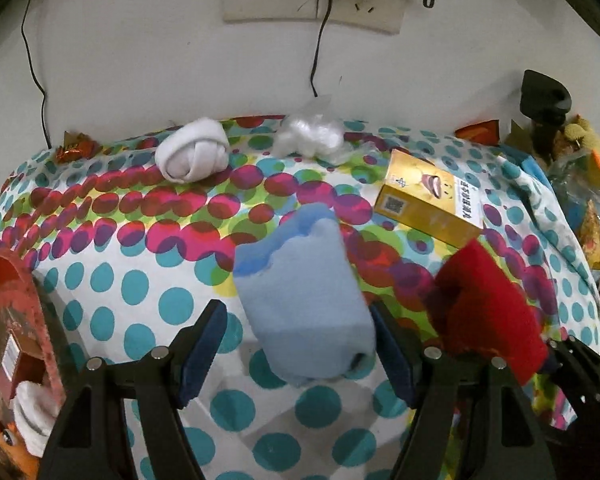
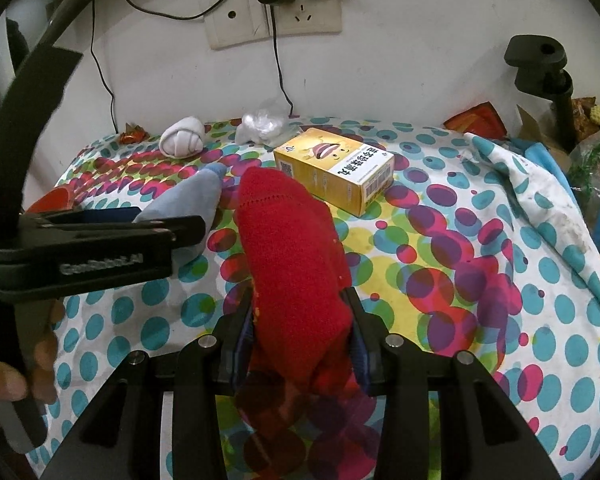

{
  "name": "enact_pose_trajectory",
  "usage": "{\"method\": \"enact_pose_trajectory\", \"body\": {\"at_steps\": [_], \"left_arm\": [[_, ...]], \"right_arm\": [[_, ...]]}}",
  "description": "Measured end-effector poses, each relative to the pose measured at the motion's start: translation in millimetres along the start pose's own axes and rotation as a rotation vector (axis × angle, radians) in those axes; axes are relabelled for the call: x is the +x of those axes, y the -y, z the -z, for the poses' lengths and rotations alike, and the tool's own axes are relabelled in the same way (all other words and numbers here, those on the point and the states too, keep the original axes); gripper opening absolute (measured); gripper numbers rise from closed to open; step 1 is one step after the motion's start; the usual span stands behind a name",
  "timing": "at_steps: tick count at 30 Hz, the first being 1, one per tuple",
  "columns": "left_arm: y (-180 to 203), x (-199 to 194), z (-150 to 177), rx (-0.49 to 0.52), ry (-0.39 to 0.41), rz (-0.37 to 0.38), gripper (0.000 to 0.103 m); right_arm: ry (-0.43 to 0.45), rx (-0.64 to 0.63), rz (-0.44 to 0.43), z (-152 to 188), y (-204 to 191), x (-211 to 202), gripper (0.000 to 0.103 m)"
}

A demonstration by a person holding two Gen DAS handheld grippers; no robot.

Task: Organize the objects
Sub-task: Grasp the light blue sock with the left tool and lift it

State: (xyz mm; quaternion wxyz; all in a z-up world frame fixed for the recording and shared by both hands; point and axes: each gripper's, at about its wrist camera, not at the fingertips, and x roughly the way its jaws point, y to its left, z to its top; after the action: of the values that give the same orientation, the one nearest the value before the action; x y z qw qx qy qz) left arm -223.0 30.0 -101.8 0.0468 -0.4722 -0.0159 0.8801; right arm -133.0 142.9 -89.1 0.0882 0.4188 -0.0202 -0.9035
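Left wrist view: left claw [image 1: 296,344] spread around the blue sock [image 1: 304,300], pads apparently not pressing; white sock [image 1: 192,154], box [image 1: 428,200] and plastic bag [image 1: 310,134] unsorted on the surface [image 1: 120,272]. Right wrist view: right claw [image 2: 300,340] pinching the red sock [image 2: 292,256] above the surface. Sorting looks barely begun.

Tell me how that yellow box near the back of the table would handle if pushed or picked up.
The yellow box looks like thin printed card, so probably light and easy to crush. It lies on a broad face on the dotted cloth, so it should slide rather than tip, perhaps dragging the loose fabric. Its flat sides should suit a claw.
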Motion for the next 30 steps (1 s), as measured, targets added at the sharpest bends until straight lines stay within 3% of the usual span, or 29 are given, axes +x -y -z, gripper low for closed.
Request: {"method": "enact_pose_trajectory", "body": {"at_steps": [4, 5, 6, 9, 18, 30], "left_arm": [[-4.5, 2.9, 4.3, -0.037, 0.020, 0.031, 0.072], [-4.3, 4.6, 4.6, -0.040, 0.017, 0.032, 0.067], [-3.8, 6.2, 5.8, -0.036, 0.008, 0.037, 0.054], [1.2, 4.6, 8.4, -0.005, 0.020, 0.034, 0.042], [12.5, -8.5, 26.2, 0.042, 0.051, -0.033, 0.037], [5.6, -35.1, 65.3, -0.016, 0.063, -0.072, 0.037]], "right_arm": [[-0.001, 0.004, -0.007, 0.0, 0.2, 0.3, 0.040], [-0.002, 0.003, -0.006, 0.0, 0.5, 0.2, 0.040], [-0.002, -0.001, -0.002, 0.1, 0.0, 0.1, 0.040], [-0.004, -0.006, 0.006, -0.2, -1.5, 0.3, 0.040], [-0.010, -0.011, 0.011, -0.7, -2.2, 0.2, 0.041], [-0.013, -0.024, 0.028, 0.0, -3.8, 2.4, 0.042]]}}
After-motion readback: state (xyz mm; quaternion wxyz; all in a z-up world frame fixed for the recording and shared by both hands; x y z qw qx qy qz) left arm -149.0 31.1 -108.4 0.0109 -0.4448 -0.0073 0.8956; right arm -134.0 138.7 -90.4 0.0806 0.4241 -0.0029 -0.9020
